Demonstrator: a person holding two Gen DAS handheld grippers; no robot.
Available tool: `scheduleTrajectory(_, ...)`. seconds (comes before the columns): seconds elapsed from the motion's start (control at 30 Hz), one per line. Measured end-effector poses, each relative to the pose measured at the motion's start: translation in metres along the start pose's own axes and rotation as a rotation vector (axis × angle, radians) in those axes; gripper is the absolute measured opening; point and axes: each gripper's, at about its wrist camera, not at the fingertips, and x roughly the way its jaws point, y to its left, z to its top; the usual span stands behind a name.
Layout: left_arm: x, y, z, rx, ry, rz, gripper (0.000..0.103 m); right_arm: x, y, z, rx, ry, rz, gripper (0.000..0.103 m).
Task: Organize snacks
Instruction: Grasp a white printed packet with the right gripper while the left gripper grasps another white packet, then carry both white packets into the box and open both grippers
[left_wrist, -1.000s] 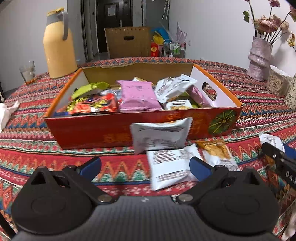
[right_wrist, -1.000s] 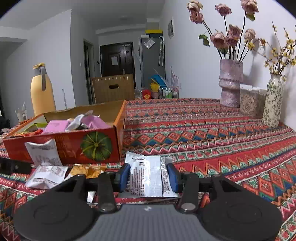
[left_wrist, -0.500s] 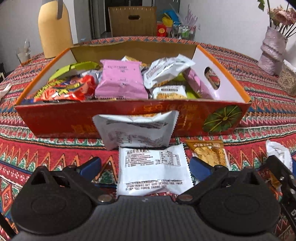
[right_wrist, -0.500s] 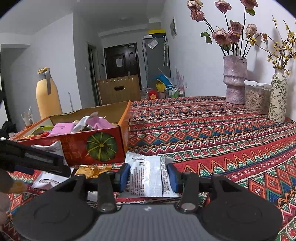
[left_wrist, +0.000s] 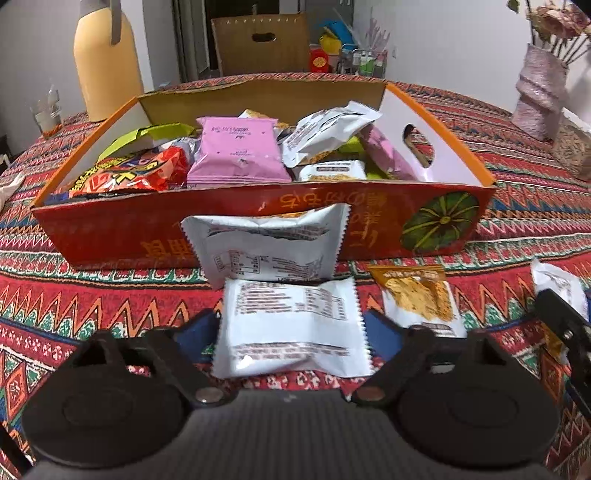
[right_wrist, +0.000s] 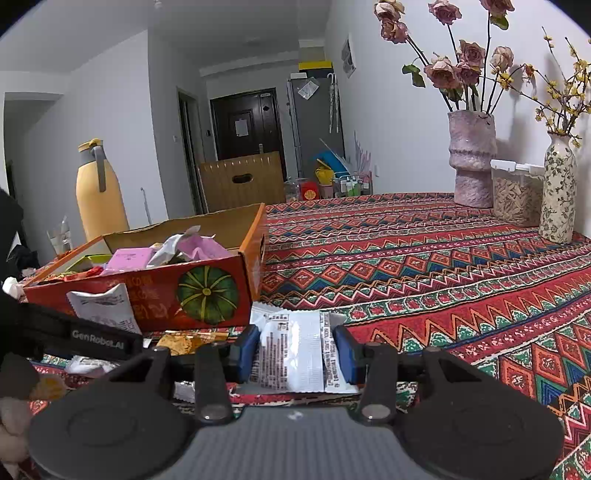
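Note:
A red cardboard box (left_wrist: 110, 229) (right_wrist: 207, 291) holds several snack packets. In front of it a white packet (left_wrist: 291, 314) lies flat on the patterned cloth, between the blue pads of my left gripper (left_wrist: 291, 334). Those jaws are closing; the pads have reached the packet's side edges and I see no squeeze. Another white packet (left_wrist: 266, 247) leans on the box front, and a gold packet (left_wrist: 417, 295) lies to the right. My right gripper (right_wrist: 295, 350) is shut on a white packet (right_wrist: 291, 354) just above the cloth, right of the box.
A yellow jug (left_wrist: 107, 62) and a glass (left_wrist: 46, 114) stand behind the box on the left. A pink vase (right_wrist: 472, 158), a clear jar (right_wrist: 517, 195) and a floral vase (right_wrist: 557, 192) line the right wall. The left gripper's black body (right_wrist: 96, 336) crosses the right view.
My left gripper came closer and lower over the flat white packet, and its jaws narrowed around it. The right gripper kept still with its packet.

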Motion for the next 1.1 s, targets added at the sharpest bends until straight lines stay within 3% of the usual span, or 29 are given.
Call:
scheduleTrajectory(0.37, -0.015, 0.012, -0.011, 0.022, -0.036, -0.052, 0.048, -0.001, 0.000, 0.001, 0.001, -0.005, -0.012, 0.044)
scheduleTrajectory(0.7, -0.033, 0.024, -0.020, 0.026, -0.087, -0.076, 0.044, -0.003, 0.002, -0.001, -0.003, -0.010, -0.022, 0.044)
scheduleTrajectory(1.1, -0.077, 0.043, -0.016, 0.030, -0.221, -0.139, 0.044, -0.011, 0.015, 0.005, -0.045, -0.041, -0.026, 0.044)
